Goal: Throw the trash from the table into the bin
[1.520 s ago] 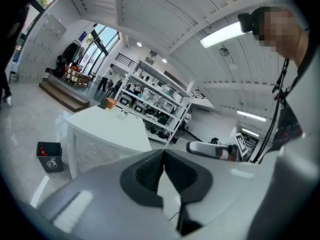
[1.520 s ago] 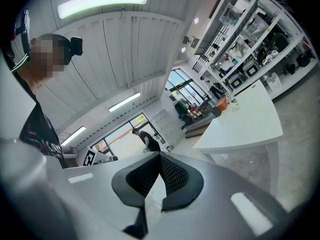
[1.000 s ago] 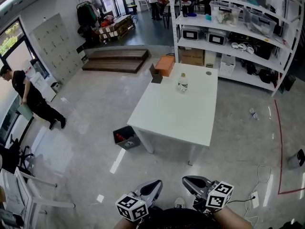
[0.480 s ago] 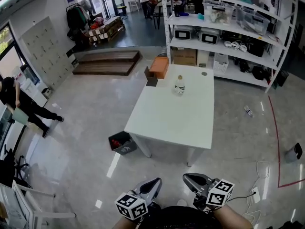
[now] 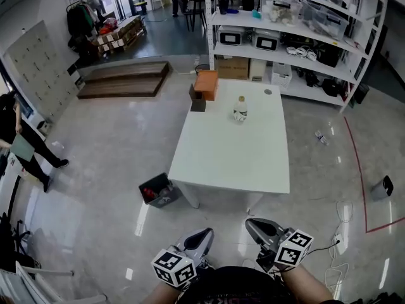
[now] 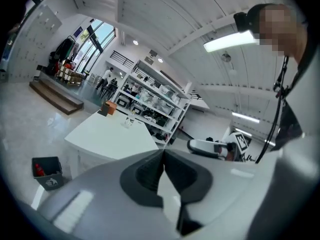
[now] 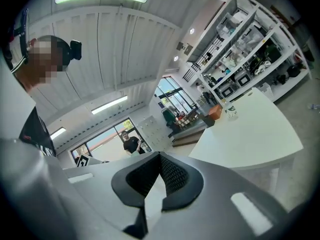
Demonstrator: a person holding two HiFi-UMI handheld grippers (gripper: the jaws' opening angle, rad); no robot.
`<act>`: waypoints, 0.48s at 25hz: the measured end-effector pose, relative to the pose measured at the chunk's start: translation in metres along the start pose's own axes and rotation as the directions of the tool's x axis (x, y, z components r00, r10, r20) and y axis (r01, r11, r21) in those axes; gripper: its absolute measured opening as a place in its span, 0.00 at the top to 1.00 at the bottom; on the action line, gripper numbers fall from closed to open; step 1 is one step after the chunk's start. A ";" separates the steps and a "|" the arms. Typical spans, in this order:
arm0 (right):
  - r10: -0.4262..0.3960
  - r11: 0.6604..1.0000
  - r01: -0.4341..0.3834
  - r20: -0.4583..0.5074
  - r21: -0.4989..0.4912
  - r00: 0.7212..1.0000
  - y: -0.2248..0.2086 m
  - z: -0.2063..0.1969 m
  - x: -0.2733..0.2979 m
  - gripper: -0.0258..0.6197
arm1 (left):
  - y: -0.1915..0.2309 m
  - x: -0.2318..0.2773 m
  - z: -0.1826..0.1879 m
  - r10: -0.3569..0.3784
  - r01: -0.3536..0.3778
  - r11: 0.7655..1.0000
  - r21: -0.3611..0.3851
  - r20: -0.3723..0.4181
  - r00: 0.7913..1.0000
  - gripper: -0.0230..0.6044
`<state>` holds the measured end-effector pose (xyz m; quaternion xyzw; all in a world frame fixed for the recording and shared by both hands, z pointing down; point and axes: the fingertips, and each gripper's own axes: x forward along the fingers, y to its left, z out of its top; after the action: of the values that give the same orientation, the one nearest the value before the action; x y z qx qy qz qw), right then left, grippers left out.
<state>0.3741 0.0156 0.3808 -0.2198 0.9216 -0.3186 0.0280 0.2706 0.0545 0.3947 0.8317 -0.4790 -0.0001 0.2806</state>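
I hold both grippers low at the near edge of the head view, well apart from the white rectangular table (image 5: 231,151) that stands further out on the shiny floor. The left gripper (image 5: 204,235) has its two fingers pressed together, and I see nothing between them in the left gripper view. The right gripper (image 5: 254,225) is the same: fingers pressed together and nothing pinched.

The trash is a small clear plastic bottle (image 5: 240,109). It stands upright on the far part of the table, a little right of an orange cardboard box (image 5: 206,84) at the far left corner. A small dark box (image 5: 197,103) sits just beside the orange one, on its near side.

The dark open bin (image 5: 158,190) is on the floor at the near left corner of the table, close to the table leg, with something red inside. White metal shelves (image 5: 285,18) full of equipment stand beyond the table. A person in dark clothes (image 5: 19,141) is at the far left.
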 end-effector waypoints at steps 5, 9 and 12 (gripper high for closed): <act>-0.087 0.996 0.089 0.069 -0.016 0.994 -0.009 0.015 0.033 0.96 | 0.036 -0.022 0.011 -0.035 0.035 0.999 -0.002 -0.011 0.999 0.95; -0.159 0.985 0.166 0.113 -0.055 0.981 -0.018 0.033 0.059 0.96 | 0.065 -0.044 0.018 -0.041 0.041 0.999 -0.008 -0.018 0.999 0.95; -0.188 0.976 0.201 0.133 -0.087 0.973 -0.026 0.047 0.074 0.90 | 0.085 -0.052 0.020 -0.034 0.033 0.999 -0.031 -0.015 0.999 0.95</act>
<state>0.3263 -0.0609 0.3651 -0.3294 0.9070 -0.2590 0.0427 0.1694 0.0544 0.4033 0.8352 -0.4627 -0.0058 0.2971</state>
